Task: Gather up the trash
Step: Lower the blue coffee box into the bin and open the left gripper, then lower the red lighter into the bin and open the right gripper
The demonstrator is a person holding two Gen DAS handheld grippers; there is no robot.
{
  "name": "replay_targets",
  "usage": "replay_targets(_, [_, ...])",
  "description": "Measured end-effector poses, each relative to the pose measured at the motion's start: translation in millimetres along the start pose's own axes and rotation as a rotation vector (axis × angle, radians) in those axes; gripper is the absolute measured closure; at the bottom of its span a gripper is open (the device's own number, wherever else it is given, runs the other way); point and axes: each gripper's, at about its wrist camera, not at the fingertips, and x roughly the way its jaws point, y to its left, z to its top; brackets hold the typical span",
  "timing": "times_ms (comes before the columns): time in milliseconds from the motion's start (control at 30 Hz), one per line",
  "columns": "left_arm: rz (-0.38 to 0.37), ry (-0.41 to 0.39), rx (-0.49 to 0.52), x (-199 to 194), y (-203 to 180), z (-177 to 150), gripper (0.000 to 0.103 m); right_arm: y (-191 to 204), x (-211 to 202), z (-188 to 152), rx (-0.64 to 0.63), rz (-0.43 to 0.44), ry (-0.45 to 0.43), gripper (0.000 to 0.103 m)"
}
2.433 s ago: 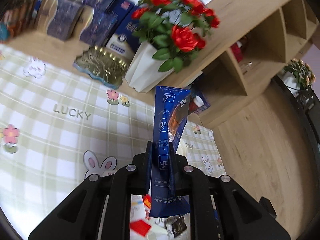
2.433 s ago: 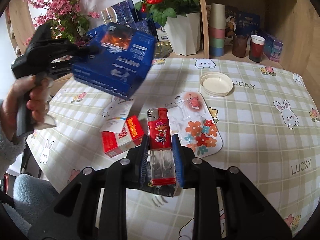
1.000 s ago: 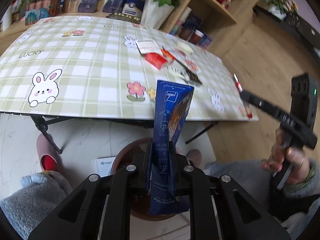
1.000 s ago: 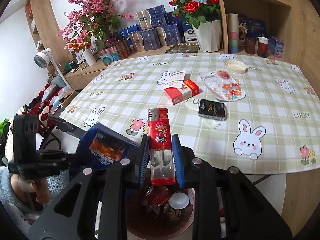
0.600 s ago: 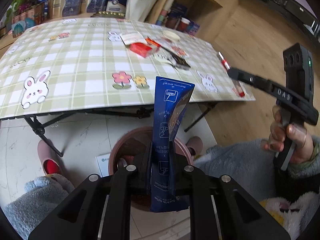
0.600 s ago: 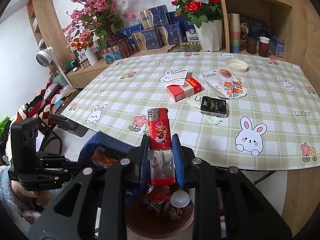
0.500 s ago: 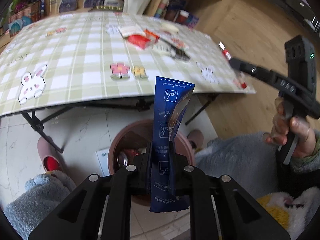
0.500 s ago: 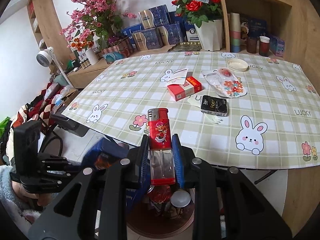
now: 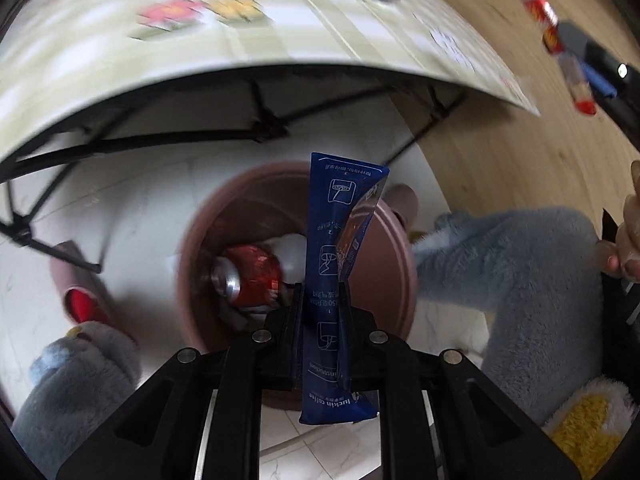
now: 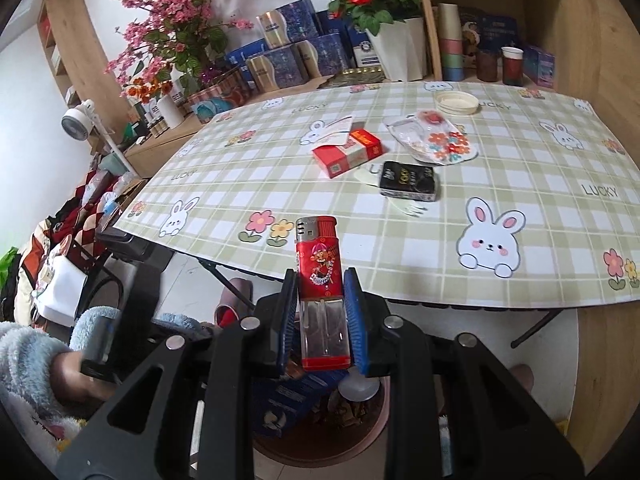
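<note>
1. Left wrist view looks steeply down on the biggest thing here, a brown round trash bin (image 9: 384, 280) standing on the pale floor under the edge of the bench (image 9: 120, 52), whose checked cloth fills the top from 10 to 1 o'clock. A crushed red can (image 9: 250, 276) lies inside the bin, at 9 o'clock from the tong tips.

2. Blue Luckin coffee sachet (image 9: 334, 280), a long flat pouch printed with white instruction pictures, stands upright in the left tongs (image 9: 322, 300). They are clenched on its lower half, so its top rises over the bin mouth and its bottom hangs below the fingers.

3. To do this step well, I judge the sachet should be brought over the middle of the opening, not the rim at 3 o'clock, and only then let go. A light flat pouch may flutter, so a low release is safer.

4. Right wrist view shows the right tongs (image 10: 322, 312) clenched on a red lighter (image 10: 320, 292) with a clear lower tank and a metal cap, held upright above the bin (image 10: 380, 420), which lies at 6 o'clock beneath them. It should drop next, straight down, clear of the other hand's tool.

5. Left on the bench (image 10: 560, 280) at 12 o'clock: a red cigarette pack (image 10: 346, 152), a black packet (image 10: 408, 180), a flowered wrapper (image 10: 436, 140) and a round lid (image 10: 456, 102).
</note>
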Motion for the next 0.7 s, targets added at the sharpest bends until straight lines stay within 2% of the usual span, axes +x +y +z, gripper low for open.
replay_targets(67, [-0.01,-0.008,0.027,7.5,-4.7,4.1,0.086,-3.0,-1.4,-1.2,0.005,-0.006,0.001,0.076])
replay_targets(167, [-0.028,-0.046,0.051,6.6,-10.0,10.2,0.054,-7.8,-2.0,-5.3,0.017,-0.015,0.008,0.076])
replay_targets(267, [-0.034,-0.1,0.058,-8.0,-10.9,15.2,0.045,-11.6,0.1,-10.1,0.029,-0.02,0.024,0.076])
replay_targets(400, [0.004,-0.236,0.031,-42.9,-3.6,18.0,0.029,-10.6,6.5,-16.2,0.034,-0.019,0.048,0.076])
replay_targets(533, [0.059,-0.385,0.006,-84.6,7.8,9.9,0.019,-5.3,18.0,-23.3,0.03,-0.009,0.084,0.076])
replay_targets(600, [0.121,-0.457,-0.005,-104.6,15.2,1.0,0.011,-2.9,25.3,-26.5,0.029,-0.005,0.108,0.076])
replay_targets(700, [0.2,-0.535,-0.019,-123.7,22.8,-10.9,0.008,1.9,38.9,-33.5,0.032,0.009,0.152,0.076])
